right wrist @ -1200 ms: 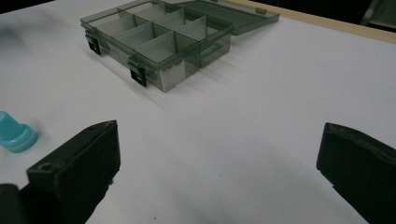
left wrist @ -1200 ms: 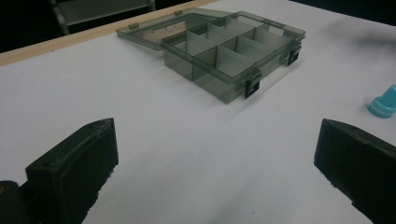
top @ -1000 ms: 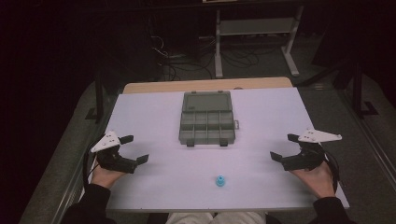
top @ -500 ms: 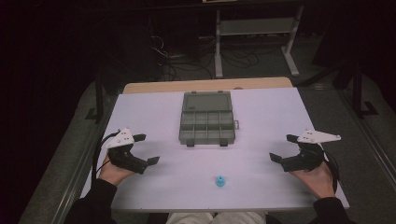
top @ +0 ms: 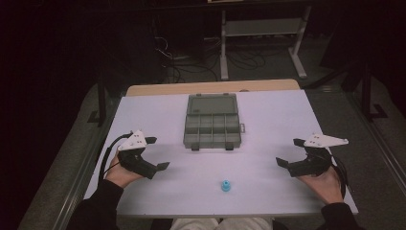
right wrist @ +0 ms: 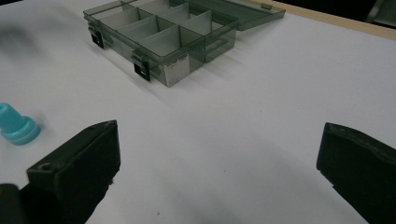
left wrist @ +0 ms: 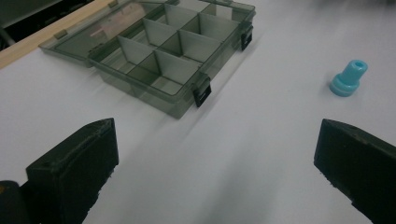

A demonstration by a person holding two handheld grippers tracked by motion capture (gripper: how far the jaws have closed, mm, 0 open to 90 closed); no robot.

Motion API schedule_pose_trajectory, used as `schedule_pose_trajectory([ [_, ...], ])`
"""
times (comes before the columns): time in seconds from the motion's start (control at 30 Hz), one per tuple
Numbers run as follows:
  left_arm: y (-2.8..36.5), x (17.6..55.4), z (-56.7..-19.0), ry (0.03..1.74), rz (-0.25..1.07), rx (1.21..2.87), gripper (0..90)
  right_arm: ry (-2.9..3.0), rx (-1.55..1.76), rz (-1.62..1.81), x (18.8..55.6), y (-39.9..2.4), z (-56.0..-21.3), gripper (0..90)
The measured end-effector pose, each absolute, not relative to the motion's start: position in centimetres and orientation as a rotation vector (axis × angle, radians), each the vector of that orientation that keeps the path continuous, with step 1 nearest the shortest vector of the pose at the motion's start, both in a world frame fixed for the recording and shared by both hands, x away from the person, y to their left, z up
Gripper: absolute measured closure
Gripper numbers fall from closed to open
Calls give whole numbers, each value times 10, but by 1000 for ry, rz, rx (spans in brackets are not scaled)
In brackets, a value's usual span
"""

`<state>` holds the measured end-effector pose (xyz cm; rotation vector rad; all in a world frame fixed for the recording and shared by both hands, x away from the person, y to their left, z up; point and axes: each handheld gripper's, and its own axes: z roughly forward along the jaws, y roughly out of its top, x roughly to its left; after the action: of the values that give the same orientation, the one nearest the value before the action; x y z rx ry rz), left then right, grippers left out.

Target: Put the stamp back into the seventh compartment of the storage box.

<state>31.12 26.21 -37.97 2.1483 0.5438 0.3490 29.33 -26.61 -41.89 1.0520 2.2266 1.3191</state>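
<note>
A: From the high view, where's the piece? 
B: The small blue plastic knob with a flared base (top: 225,185) stands upright on the white tabletop (top: 268,120), near the front edge, between the left tongs (top: 154,154) and the right tongs (top: 287,153), well apart from both. Both tongs are spread wide and hold nothing. The smoky-grey clear plastic compartment box (top: 211,127) lies open farther back.

A: And the left gripper view? 
B: The knob (left wrist: 349,78) sits ahead, towards the right jaw. It looks light, hard and smooth, so I'd judge it slippery and quick to tip.

A: Where to take hold? 
B: In the right gripper view it (right wrist: 16,125) shows a narrow neck above the wider base; I'd pinch the neck.
</note>
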Motion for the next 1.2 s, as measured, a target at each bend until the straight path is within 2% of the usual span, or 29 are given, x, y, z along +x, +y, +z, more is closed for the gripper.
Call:
schedule_pose_trajectory([
  [1.2,210,323,-371,396,242,2273,0,2229,1047,1322,291,-267,-419,0],
])
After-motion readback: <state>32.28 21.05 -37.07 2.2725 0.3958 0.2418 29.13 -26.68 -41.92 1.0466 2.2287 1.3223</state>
